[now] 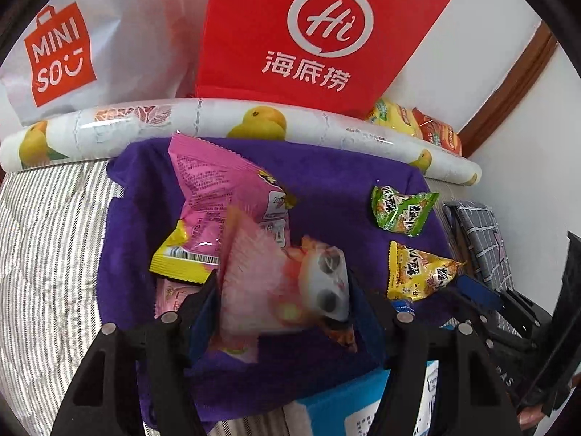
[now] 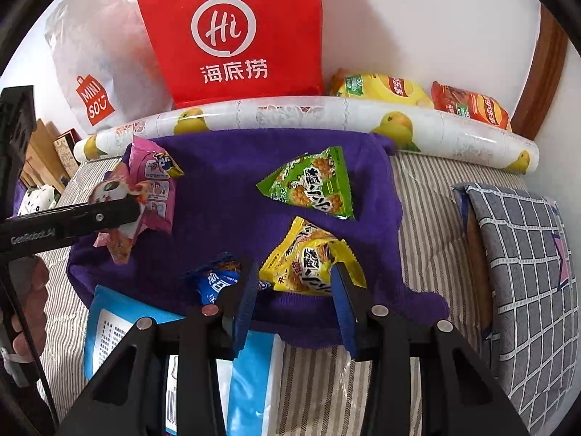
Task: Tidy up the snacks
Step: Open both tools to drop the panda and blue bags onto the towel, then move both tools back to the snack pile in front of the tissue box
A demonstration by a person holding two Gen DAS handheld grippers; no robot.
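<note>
A purple cloth [image 1: 326, 170] [image 2: 225, 185] on a striped bed carries the snacks. My left gripper [image 1: 283, 298] is shut on a pink and white snack packet [image 1: 261, 290] [image 2: 116, 196], held just above the cloth beside a large pink bag [image 1: 218, 189] [image 2: 159, 181]. Between the blue pads of my right gripper [image 2: 294, 283] is a yellow snack packet [image 2: 301, 265] [image 1: 417, 276], and they are shut on it at the cloth's near edge. A green packet [image 1: 403, 210] [image 2: 312, 185] lies loose further back. A small blue packet [image 2: 218, 279] rests left of the right gripper.
A red paper bag [image 2: 232, 29] and a white Miniso bag [image 2: 94, 69] stand against the wall behind a rolled lemon-print sheet [image 2: 290, 112]. Yellow and red chip bags [image 2: 381, 85] lie back right. A grey checked cushion [image 2: 523, 254] is right, a blue-white pouch [image 2: 109, 319] near.
</note>
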